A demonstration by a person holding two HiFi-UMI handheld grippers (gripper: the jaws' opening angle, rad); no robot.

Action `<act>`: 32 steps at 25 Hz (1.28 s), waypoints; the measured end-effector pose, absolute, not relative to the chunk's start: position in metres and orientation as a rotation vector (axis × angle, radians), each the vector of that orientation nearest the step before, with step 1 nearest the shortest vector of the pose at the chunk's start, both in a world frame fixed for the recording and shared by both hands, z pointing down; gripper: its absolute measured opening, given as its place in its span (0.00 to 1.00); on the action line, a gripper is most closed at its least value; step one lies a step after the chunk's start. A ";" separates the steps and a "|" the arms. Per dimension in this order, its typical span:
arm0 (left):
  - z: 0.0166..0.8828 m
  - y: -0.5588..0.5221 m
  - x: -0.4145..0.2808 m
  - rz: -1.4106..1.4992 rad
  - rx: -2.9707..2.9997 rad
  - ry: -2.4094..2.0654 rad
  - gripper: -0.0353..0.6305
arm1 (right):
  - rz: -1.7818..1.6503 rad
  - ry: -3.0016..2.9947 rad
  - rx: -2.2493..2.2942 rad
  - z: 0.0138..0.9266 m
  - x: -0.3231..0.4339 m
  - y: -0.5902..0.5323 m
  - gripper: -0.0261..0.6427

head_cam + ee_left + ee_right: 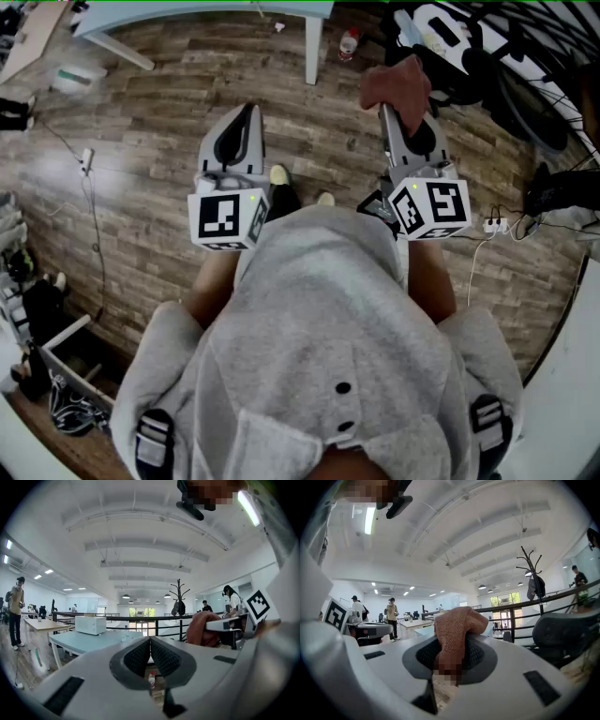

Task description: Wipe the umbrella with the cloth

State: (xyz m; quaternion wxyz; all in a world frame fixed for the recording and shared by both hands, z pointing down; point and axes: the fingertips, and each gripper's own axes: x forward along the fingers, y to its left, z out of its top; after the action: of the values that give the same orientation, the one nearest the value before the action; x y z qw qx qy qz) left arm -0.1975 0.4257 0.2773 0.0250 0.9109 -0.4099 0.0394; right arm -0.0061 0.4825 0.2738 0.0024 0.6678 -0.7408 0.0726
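Head view: right gripper [397,111] jaws grasp the cloth [396,82], left gripper [250,110] jaws clenched together, over open floor [159,112]

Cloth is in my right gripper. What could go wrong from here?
1. The reddish-brown terry cloth bulges mostly outside the right gripper; it may pull free under rubbing.
2. A white power strip with its cable lies on the wooden floor nearby: a possible trip hazard.

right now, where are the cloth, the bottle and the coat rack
cloth [457,625], right gripper view, its bunched middle
bottle [152,680], left gripper view, its body
coat rack [179,592], left gripper view, its pole
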 end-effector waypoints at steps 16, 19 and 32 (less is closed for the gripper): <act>0.274 0.461 -0.191 0.140 2.836 -1.304 0.08 | 0.224 -2.470 2.014 0.266 -0.020 0.501 0.16; 0.275 0.455 -0.187 0.137 2.841 -1.300 0.08 | 0.207 -2.479 1.999 0.265 -0.023 0.493 0.16; 0.286 0.389 -0.171 0.151 2.821 -1.271 0.08 | 0.254 -2.436 1.985 0.281 -0.008 0.435 0.16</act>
State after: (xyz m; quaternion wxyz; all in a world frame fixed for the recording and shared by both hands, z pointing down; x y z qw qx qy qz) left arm -0.1707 0.3890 0.2862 0.0216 0.9104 -0.4102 0.0488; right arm -0.0083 0.4348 0.2811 -0.0056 0.6296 -0.7727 0.0805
